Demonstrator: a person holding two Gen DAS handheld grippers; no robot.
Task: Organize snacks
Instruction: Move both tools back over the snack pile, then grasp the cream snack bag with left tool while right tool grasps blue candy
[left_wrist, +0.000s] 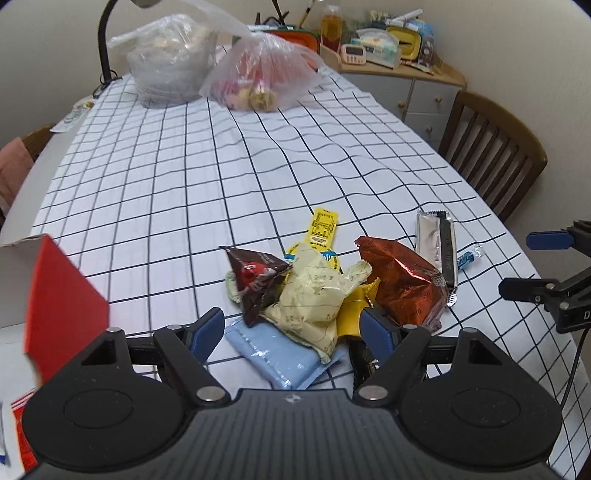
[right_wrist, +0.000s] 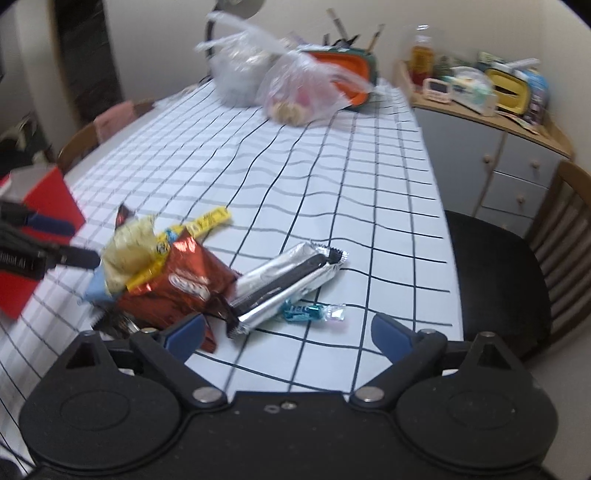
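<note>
A heap of snacks lies on the checked tablecloth (left_wrist: 221, 177): a brown triangular candy packet (left_wrist: 258, 280), a cream packet (left_wrist: 314, 299), a light blue packet (left_wrist: 273, 354), a yellow packet (left_wrist: 352, 310) and a red foil bag (left_wrist: 402, 280). Beside them lie a silver-and-black bar (left_wrist: 437, 243) and a small blue candy (left_wrist: 467, 258). My left gripper (left_wrist: 293, 326) stands open around the heap's near side, cream and blue packets between its fingers. My right gripper (right_wrist: 290, 332) is open just short of the bar (right_wrist: 288, 280) and the candy (right_wrist: 306, 313), with only cloth between its fingers.
A red box (left_wrist: 62, 306) stands at the left of the heap. Two filled plastic bags (left_wrist: 262, 74) sit at the table's far end by a lamp stem (left_wrist: 105, 48). A wooden chair (left_wrist: 495, 155) stands along the right edge, with a cluttered cabinet (left_wrist: 406, 85) behind it.
</note>
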